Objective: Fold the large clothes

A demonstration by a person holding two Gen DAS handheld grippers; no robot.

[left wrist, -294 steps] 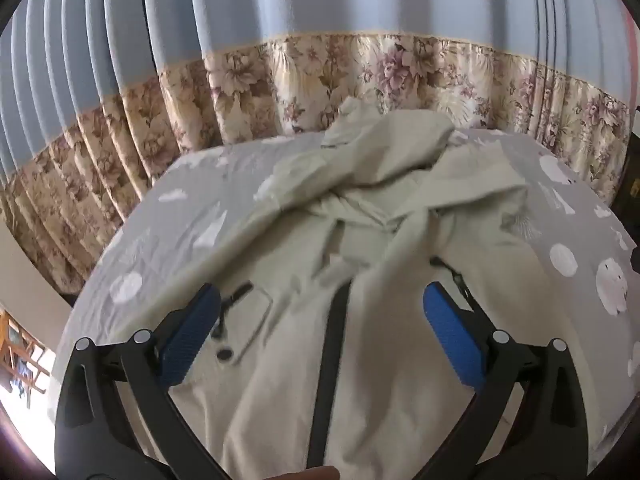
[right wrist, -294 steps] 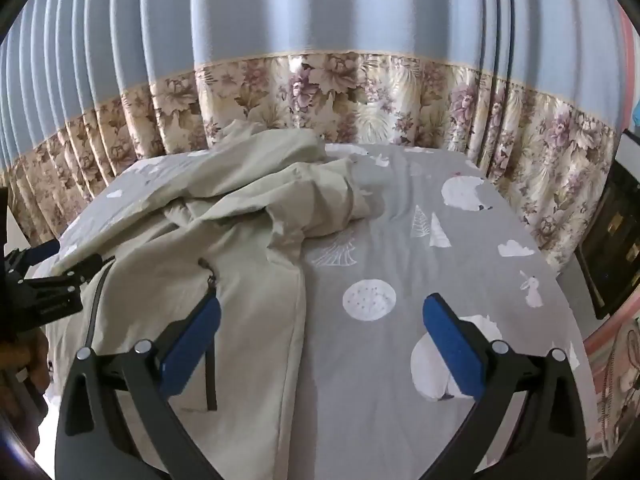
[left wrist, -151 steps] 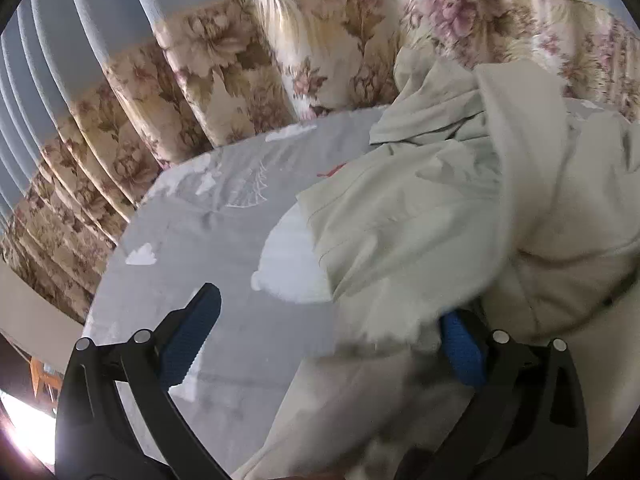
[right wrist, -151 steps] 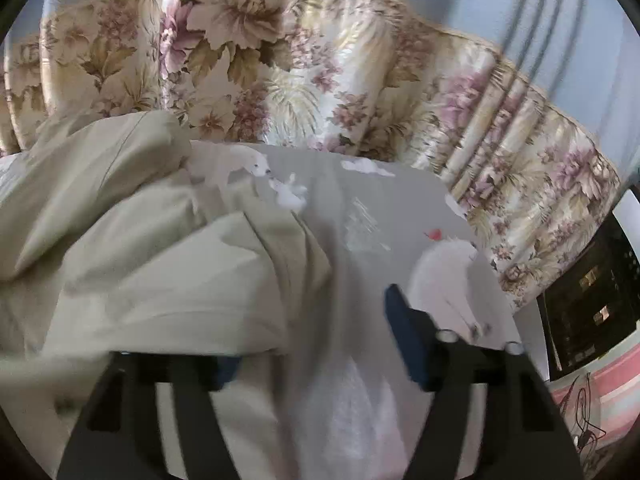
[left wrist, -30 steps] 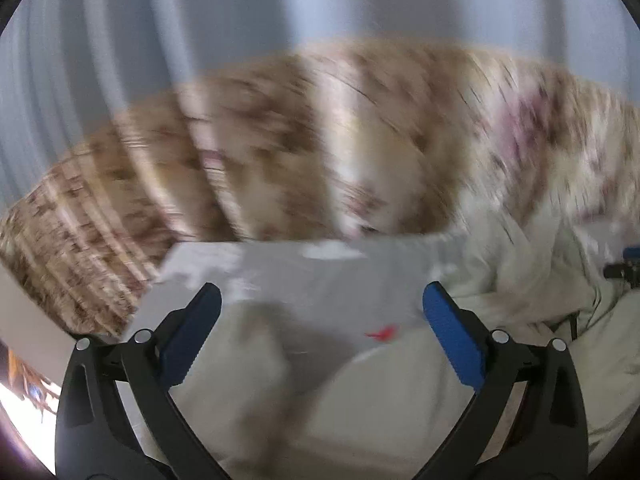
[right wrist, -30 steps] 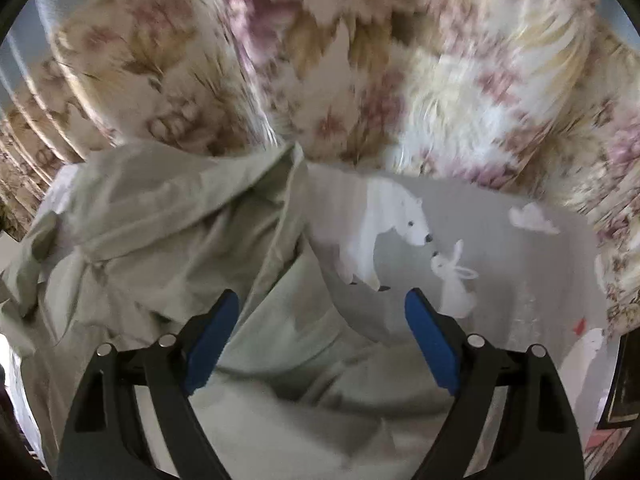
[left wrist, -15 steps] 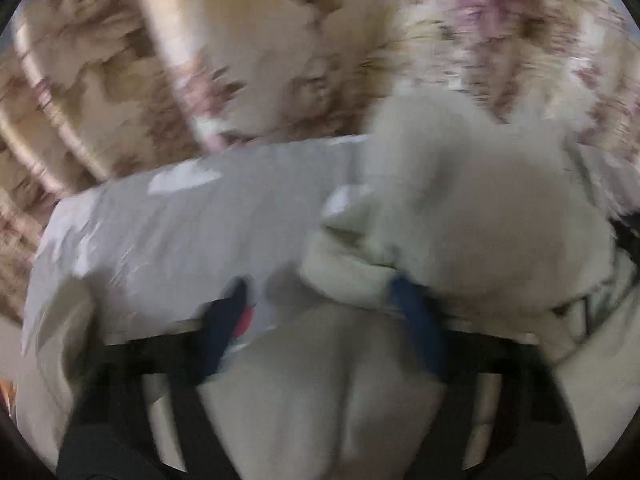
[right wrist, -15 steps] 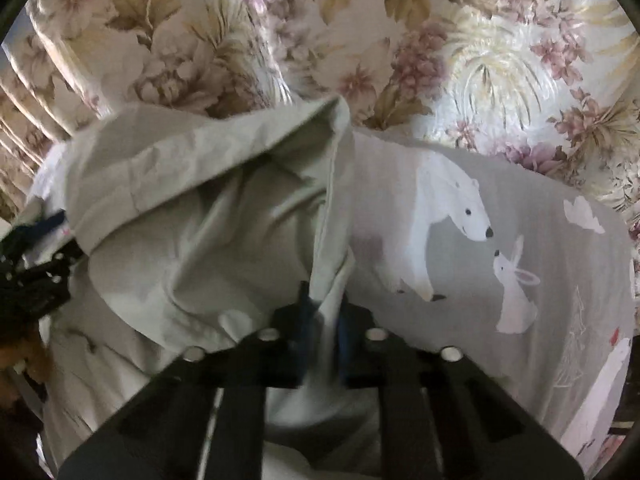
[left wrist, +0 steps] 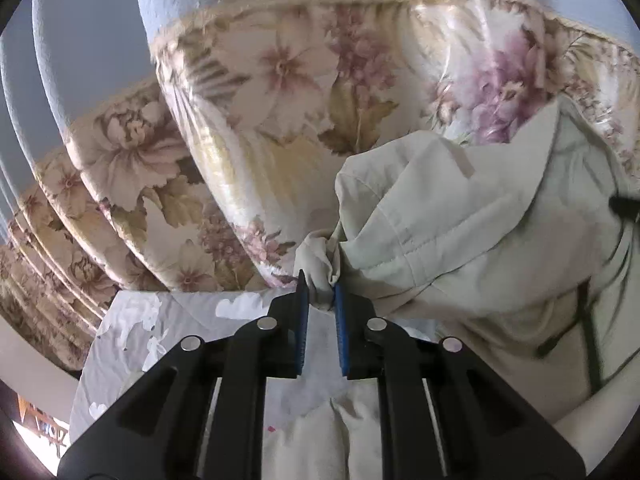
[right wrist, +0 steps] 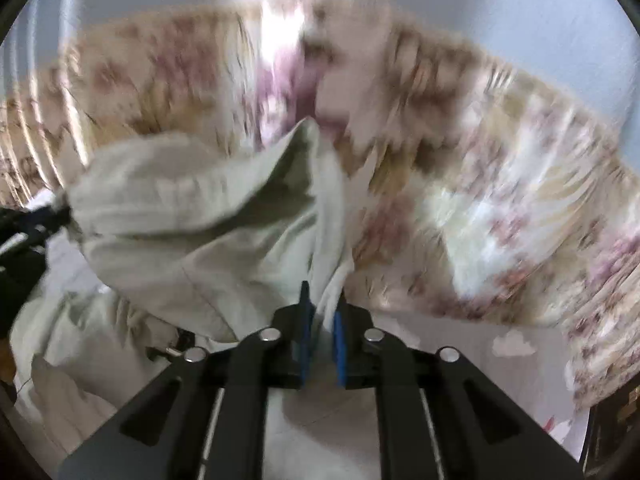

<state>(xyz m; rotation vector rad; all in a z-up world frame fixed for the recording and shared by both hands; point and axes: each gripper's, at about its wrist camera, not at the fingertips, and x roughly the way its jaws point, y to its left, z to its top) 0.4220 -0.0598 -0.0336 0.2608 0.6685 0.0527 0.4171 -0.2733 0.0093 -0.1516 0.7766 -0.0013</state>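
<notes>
- The pale green jacket (left wrist: pixel 460 220) is lifted off the bed (left wrist: pixel 132 332) at its far end, in front of the floral curtain (left wrist: pixel 280 92); its lower part lies slack on the bed beneath both cameras.
- The left hand-held gripper (left wrist: pixel 319 300) is closing on a bunched corner of the jacket's hood edge, and the blue pads (left wrist: pixel 303 320) already pinch the cloth between them.
- The right hand-held gripper (right wrist: pixel 321 320) clamps another fold of the same edge, though its jaws are easing apart slightly; this view is blurred.
- The relation that matters: the held edge spans from one hand-held gripper to the other, so its long axis runs crosswise between the two hands. The jacket body lies below and toward the person, so, as I judge it, the fold comes toward them.
- Each hand is equally close to its own corner; neither has spare reach.
- Against a second ago: both sets of jaws stood wide and empty above the cloth; now both are narrow and the hood hangs lifted between them.
</notes>
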